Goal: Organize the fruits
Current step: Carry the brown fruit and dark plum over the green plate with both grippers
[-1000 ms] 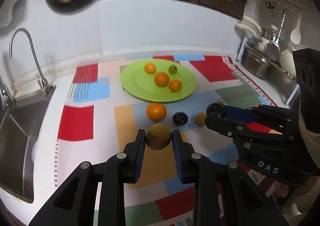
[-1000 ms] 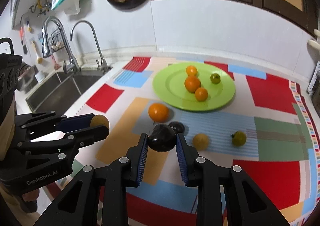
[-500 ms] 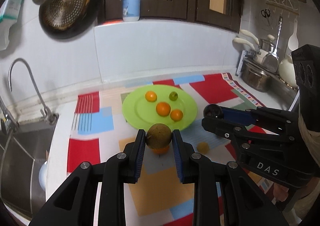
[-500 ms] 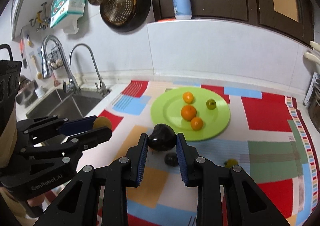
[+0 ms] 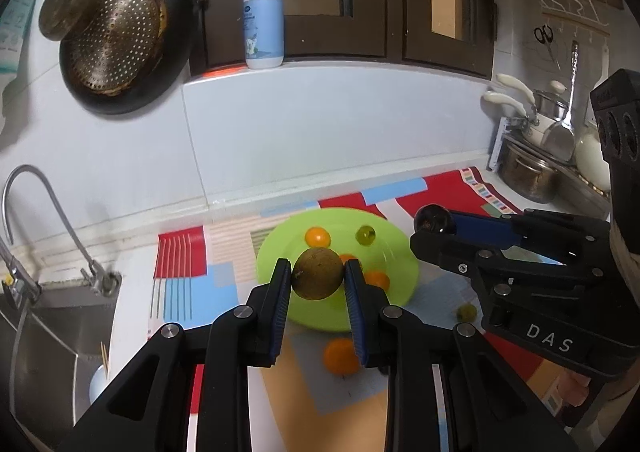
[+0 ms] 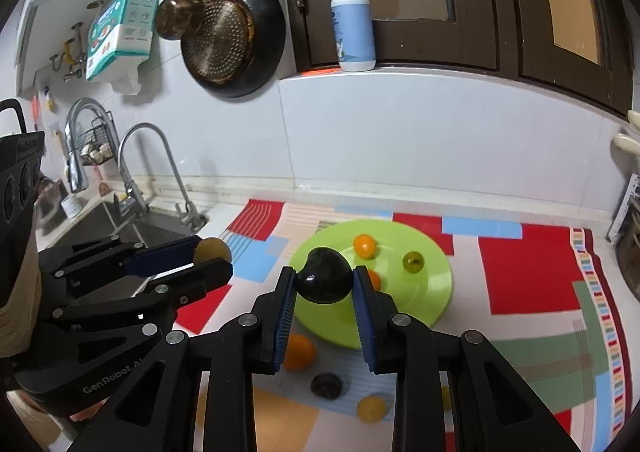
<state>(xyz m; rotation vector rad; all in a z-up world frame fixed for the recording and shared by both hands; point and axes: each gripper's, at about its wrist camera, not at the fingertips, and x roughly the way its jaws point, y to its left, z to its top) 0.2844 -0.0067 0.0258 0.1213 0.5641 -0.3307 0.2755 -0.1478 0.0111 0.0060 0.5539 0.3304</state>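
Note:
My left gripper (image 5: pixel 318 279) is shut on a brown round fruit (image 5: pixel 317 273) and holds it in the air over the near side of the green plate (image 5: pixel 280 252). My right gripper (image 6: pixel 324 280) is shut on a dark, almost black fruit (image 6: pixel 325 280), also raised over the plate (image 6: pixel 432 292). The plate carries small oranges (image 6: pixel 364 245) and a green fruit (image 6: pixel 413 261). On the mat in front of the plate lie an orange (image 6: pixel 299 350), a dark fruit (image 6: pixel 327 385) and a yellow fruit (image 6: pixel 372 408).
A colourful patterned mat (image 6: pixel 528 272) covers the counter. A sink (image 6: pixel 120 228) with taps (image 6: pixel 160 155) lies to the left. Pots and utensils (image 5: pixel 528 171) stand at the right. A pan (image 6: pixel 232 39) hangs on the wall, and a soap bottle (image 6: pixel 354 23) stands on the ledge.
Both grippers have risen from near the mat and tilted up, each still holding its fruit. More of the wall and cabinets shows now, and the plate sits lower in view.

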